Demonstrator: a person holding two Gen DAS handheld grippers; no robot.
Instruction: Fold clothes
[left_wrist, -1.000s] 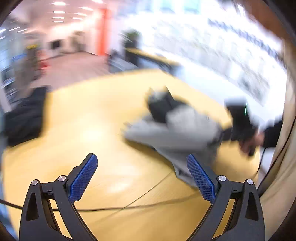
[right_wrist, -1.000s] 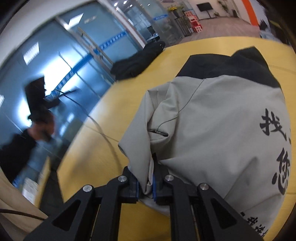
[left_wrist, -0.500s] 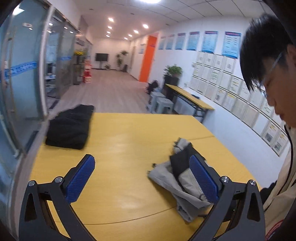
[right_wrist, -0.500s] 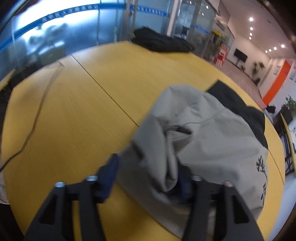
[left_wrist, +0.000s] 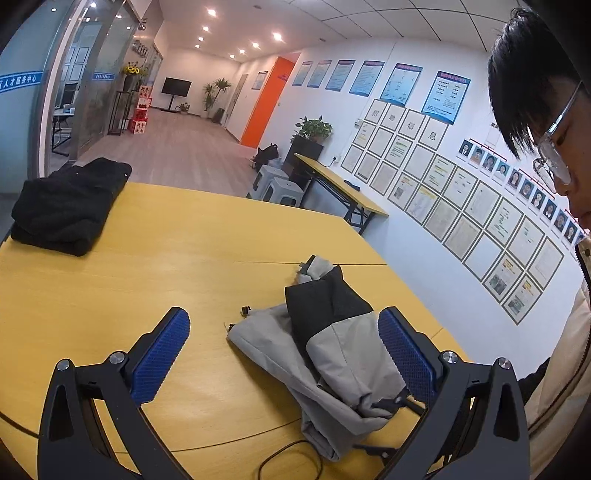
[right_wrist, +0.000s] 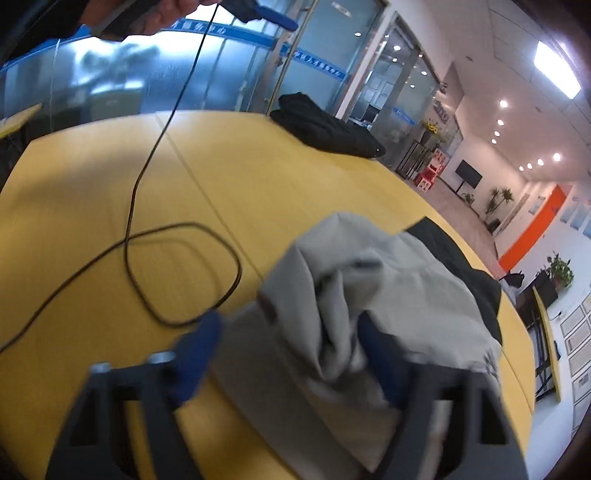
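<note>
A grey and black jacket (left_wrist: 325, 354) lies crumpled on the yellow table (left_wrist: 177, 273). My left gripper (left_wrist: 284, 354) is open and empty, held above the table with the jacket between and beyond its fingers. In the right wrist view the same jacket (right_wrist: 388, 295) is bunched up close. My right gripper (right_wrist: 288, 354) is open, its blue-padded fingers (right_wrist: 199, 343) standing either side of a grey fold, not pinching it. That view is blurred.
A folded black garment (left_wrist: 70, 206) lies at the table's far left corner, also in the right wrist view (right_wrist: 325, 129). A black cable (right_wrist: 177, 266) loops on the table left of the jacket. The person (left_wrist: 554, 258) stands at the right.
My right gripper opened and let go of the grey jacket, then drew back a little. My left gripper swung up and steadied, staying open.
</note>
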